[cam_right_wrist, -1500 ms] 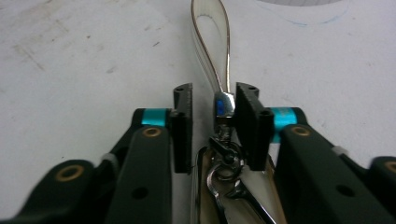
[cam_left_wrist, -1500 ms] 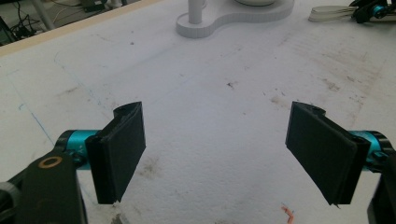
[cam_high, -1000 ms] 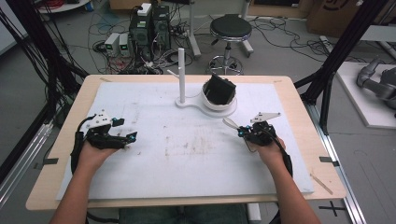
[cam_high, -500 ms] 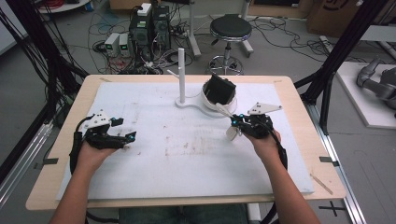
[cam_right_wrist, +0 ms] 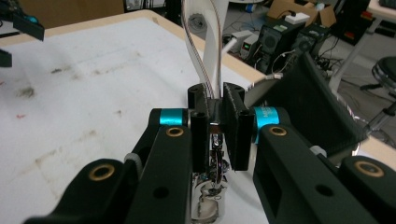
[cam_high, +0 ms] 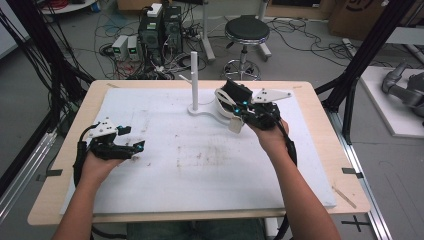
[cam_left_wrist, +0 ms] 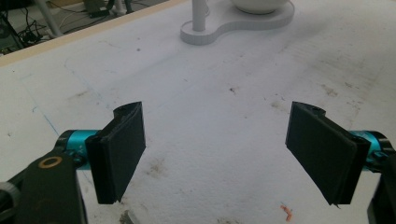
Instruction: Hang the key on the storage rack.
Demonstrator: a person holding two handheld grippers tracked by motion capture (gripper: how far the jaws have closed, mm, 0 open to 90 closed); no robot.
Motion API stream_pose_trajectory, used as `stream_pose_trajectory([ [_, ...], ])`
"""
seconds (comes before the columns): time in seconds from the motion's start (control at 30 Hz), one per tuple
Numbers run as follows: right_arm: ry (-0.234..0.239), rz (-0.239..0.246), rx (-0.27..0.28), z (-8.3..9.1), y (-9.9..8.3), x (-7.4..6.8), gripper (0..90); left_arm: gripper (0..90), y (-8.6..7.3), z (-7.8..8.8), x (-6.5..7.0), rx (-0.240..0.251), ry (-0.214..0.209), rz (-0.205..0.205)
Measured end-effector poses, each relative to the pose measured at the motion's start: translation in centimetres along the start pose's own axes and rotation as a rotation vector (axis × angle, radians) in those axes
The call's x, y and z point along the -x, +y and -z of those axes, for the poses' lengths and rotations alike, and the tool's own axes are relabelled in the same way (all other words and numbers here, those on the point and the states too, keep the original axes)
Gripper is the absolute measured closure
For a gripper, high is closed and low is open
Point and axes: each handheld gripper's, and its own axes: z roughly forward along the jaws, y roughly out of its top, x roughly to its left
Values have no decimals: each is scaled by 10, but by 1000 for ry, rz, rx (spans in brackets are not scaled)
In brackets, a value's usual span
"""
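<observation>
A: On the table (cam_high: 320, 150), w/ its white mat (cam_high: 200, 165), take the white stand (cam_high: 196, 107) as landmark — upright post on a flat base, near the far edge. What's by it?

B: Just right of the post, a black pouch (cam_high: 235, 91) sits in a white bowl (cam_high: 220, 107) on the stand's base.

A: Right gripper (cam_high: 239, 106)?

B: Right of the stand, at the bowl. Jaws nearly closed, pinching a white strap (cam_right_wrist: 210, 51) w/ a metal clasp (cam_right_wrist: 215, 163) between the pads — clear in the right gripper view. In the high view the strap's end hangs just below the bowl.

A: Left gripper (cam_high: 131, 147)?

B: Well apart from the stand, nearer the person, over bare stained mat. Jaws spread wide, nothing between them.
</observation>
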Motion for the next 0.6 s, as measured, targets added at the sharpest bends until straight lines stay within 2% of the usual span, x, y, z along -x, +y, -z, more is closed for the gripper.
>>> stream_pose_trajectory([
  [0.47, -6, 62, 24, -25, 47, -7, 825, 199, -1, 4, -1, 8, 7, 7],
  [0.6, -8, 79, 7, -35, 56, -9, 825, 199, -2, 7, -2, 8, 13, 8],
])
